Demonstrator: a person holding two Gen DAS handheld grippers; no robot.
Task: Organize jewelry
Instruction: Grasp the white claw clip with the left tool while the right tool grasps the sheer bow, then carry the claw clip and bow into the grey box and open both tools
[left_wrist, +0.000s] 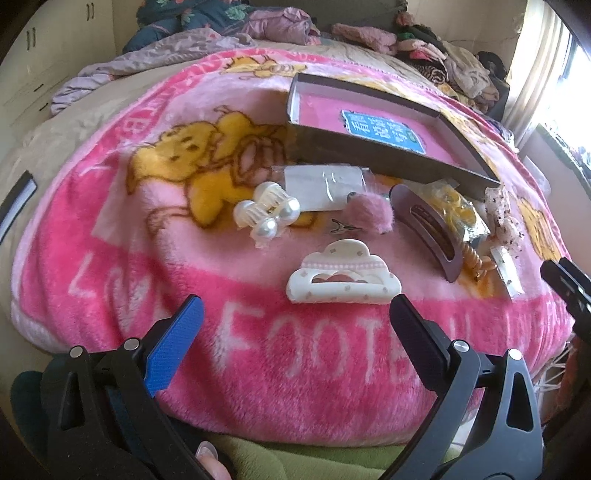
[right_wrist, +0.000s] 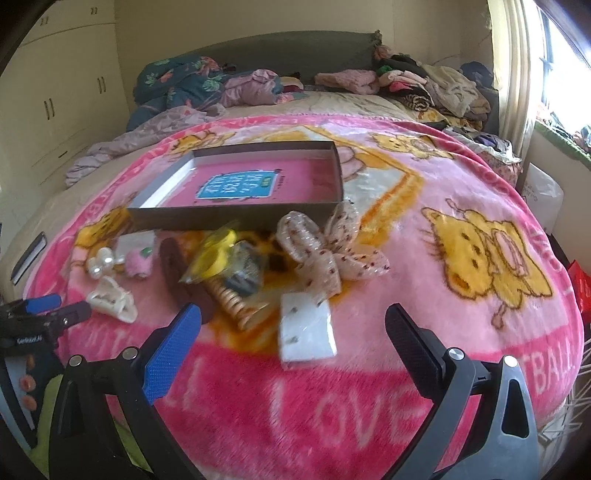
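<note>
Home bedroom: bed (right_wrist: 369, 107) with pink cartoon blanket (right_wrist: 461, 206), clothes piles (right_wrist: 436, 85) by the headboard (right_wrist: 280, 51), built-in wardrobe (right_wrist: 62, 85), curtained window (right_wrist: 554, 48).

Right gripper (right_wrist: 293, 317) fingers spread wide above a white packet (right_wrist: 306, 334), with the spotted bow (right_wrist: 325, 258) beyond.

Open blanket in front, a crowded pile before the box

The pink blanket (right_wrist: 332, 413) near both grippers is bare. The cloud clip (left_wrist: 343, 278) lies just ahead of the left gripper (left_wrist: 295, 325). Clips, a bow (right_wrist: 325, 254) and packets crowd the front wall of the box (right_wrist: 236, 218).
</note>
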